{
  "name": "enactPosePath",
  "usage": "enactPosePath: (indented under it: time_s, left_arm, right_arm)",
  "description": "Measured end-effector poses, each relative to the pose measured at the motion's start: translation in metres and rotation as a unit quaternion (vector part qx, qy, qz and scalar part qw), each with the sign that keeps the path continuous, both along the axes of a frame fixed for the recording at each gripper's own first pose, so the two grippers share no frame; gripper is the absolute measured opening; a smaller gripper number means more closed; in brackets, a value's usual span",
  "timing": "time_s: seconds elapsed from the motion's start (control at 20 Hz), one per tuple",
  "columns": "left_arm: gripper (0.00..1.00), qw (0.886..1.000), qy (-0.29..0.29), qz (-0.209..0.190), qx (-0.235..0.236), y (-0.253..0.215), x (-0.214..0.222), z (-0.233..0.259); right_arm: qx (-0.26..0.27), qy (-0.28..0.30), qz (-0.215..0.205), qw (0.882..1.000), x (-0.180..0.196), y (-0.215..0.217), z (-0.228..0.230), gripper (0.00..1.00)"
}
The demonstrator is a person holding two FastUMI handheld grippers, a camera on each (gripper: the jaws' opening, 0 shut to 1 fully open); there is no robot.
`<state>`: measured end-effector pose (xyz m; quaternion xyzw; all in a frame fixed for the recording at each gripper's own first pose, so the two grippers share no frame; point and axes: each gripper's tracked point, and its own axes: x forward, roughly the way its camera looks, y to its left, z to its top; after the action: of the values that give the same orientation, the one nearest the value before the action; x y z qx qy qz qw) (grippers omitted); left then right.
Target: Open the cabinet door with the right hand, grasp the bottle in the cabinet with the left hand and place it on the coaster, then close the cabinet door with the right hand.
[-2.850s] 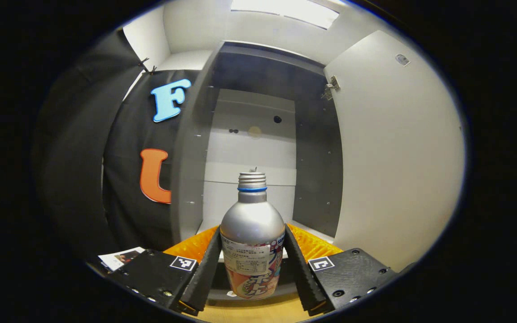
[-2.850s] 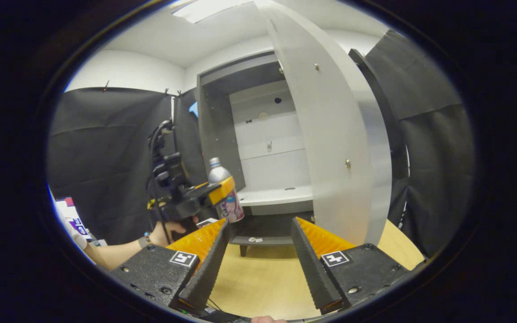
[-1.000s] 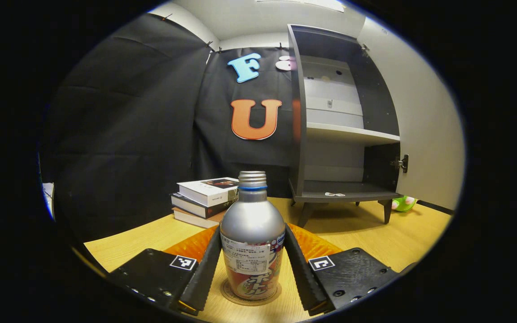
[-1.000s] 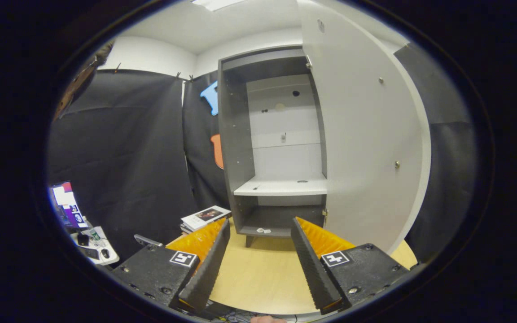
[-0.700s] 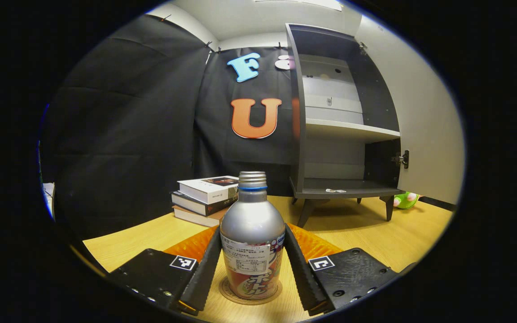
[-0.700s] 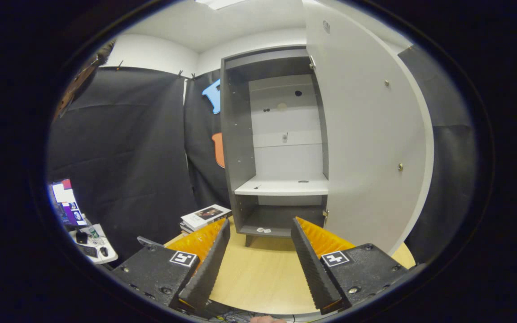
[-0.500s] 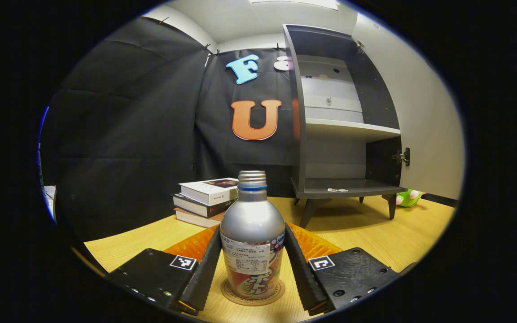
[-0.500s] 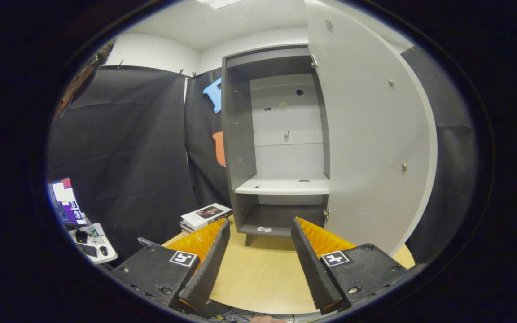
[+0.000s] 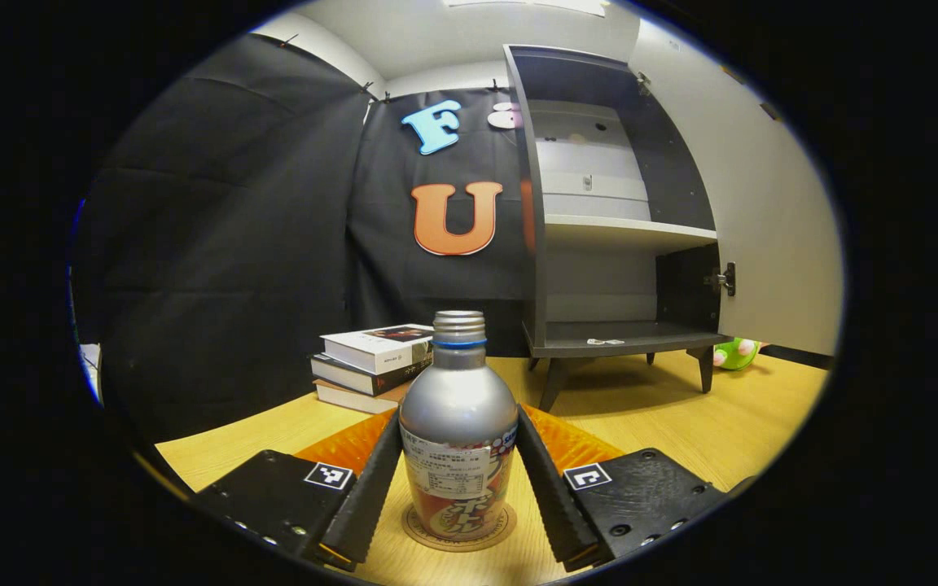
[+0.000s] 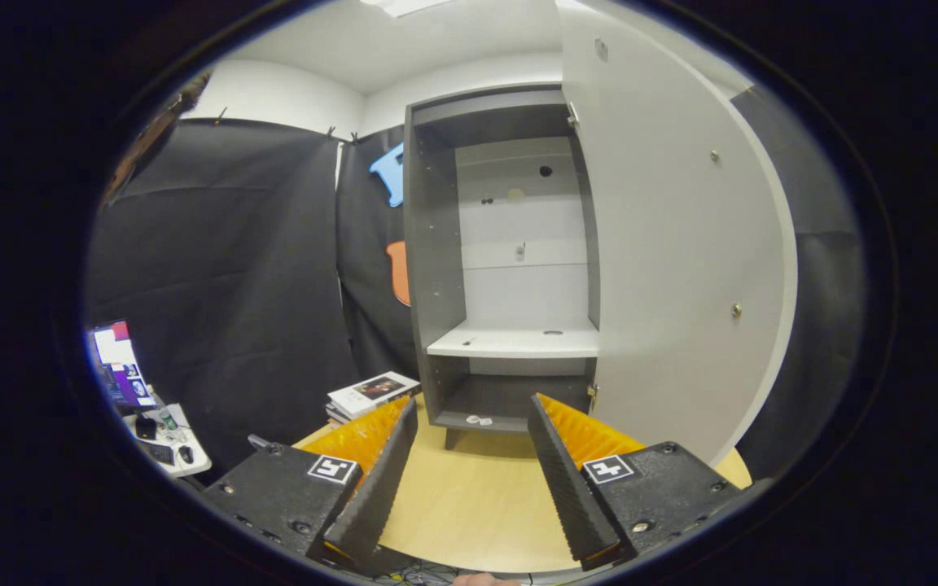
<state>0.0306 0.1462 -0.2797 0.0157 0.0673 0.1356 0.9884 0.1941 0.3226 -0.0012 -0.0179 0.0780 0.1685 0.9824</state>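
Wooden bench (image 9: 705,431) carries a dark cabinet (image 9: 599,244) with its pale door (image 10: 681,285) swung wide, and a stack of books (image 9: 371,366) near it. On the bench the silver bottle (image 9: 458,431) stands upright on a round coaster (image 9: 501,531), the left gripper (image 9: 458,480) with both fingers (image 9: 371,480) pressed on its printed label, whose writing is too small to tell. The right gripper (image 10: 469,472) hangs apart over the bench, fingers (image 10: 567,480) spread around nothing.

Left claw (image 9: 458,488) clamped (both fingers pressing); right claw (image 10: 469,472) spread, holding nothing
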Motion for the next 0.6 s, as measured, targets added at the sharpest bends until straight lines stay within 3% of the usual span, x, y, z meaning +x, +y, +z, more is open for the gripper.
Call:
enactPosePath:
  time_s: [0.1, 0.15, 0.2, 0.25, 0.3, 0.35, 0.4, 0.6]
  left_arm:
    - [0.8, 1.0, 0.003, -0.002, -0.001, 0.002, 0.001, 0.002]
    - [0.72, 1.0, 0.004, 0.0, 0.0, 0.004, 0.001, 0.004]
    - [0.87, 1.0, 0.004, 0.0, 0.0, 0.004, 0.0, 0.006]
    - [0.87, 1.0, 0.004, 0.0, -0.001, 0.005, 0.0, 0.011]
    - [0.79, 1.0, 0.002, 0.0, 0.001, 0.005, -0.002, 0.019]
    - [0.9, 1.0, 0.0, -0.001, 0.003, 0.005, -0.004, 0.028]
    - [0.93, 1.0, -0.004, -0.002, 0.007, 0.005, -0.006, 0.04]
    - [0.94, 0.999, -0.013, -0.009, 0.032, 0.0, -0.013, 0.103]
  right_arm:
    - [0.004, -0.002, 0.0, 1.0, 0.0, -0.001, 0.0, 0.87]
    - [0.007, -0.002, 0.0, 1.0, 0.0, -0.002, 0.0, 0.87]
    - [0.011, -0.002, 0.001, 1.0, 0.0, -0.002, 0.0, 0.87]
    - [0.014, -0.002, 0.001, 1.0, 0.0, -0.003, 0.0, 0.87]
    - [0.016, -0.003, 0.001, 1.0, 0.0, -0.004, 0.0, 0.86]
    - [0.018, -0.004, 0.001, 1.0, 0.0, -0.005, 0.0, 0.86]
    - [0.019, -0.005, 0.0, 1.0, 0.0, -0.007, 0.0, 0.86]
    - [0.03, -0.014, -0.002, 0.999, -0.001, -0.012, 0.001, 0.86]
